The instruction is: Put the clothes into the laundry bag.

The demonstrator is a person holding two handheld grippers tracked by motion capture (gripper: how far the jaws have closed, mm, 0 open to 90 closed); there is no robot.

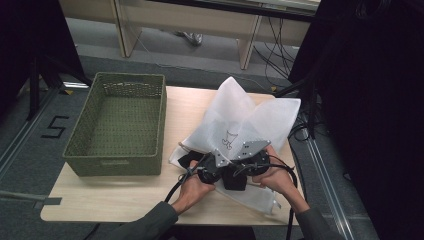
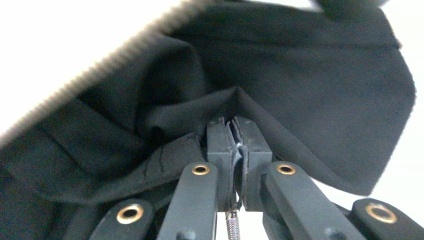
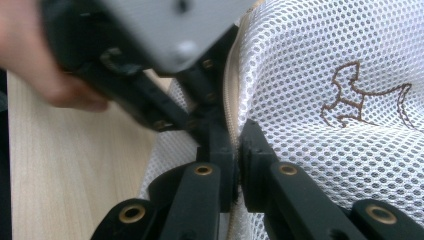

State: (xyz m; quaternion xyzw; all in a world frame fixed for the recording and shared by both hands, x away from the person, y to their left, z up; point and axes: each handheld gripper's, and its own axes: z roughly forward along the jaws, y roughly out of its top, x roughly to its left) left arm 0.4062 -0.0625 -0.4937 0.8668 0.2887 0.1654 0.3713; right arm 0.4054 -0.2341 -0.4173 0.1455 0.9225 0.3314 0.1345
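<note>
A white mesh laundry bag (image 1: 250, 117) with a small brown stitched figure lies puffed up on the right of the wooden table (image 1: 100, 195). A black garment (image 2: 300, 85) sits inside the bag's mouth, and a bit of it pokes out at the bag's left (image 1: 187, 159). My left gripper (image 2: 235, 137) is shut on a fold of that black cloth. My right gripper (image 3: 235, 145) is shut on the zipper edge of the mesh bag (image 3: 325, 60). Both grippers sit side by side at the bag's near edge, left (image 1: 216, 159) and right (image 1: 250, 150), with a hand on each.
A green woven basket (image 1: 120, 167) stands empty on the left half of the table. Bare wood lies in front of it and to the left of the hands. Desk legs and cables stand beyond the far edge, and dark curtains flank the table.
</note>
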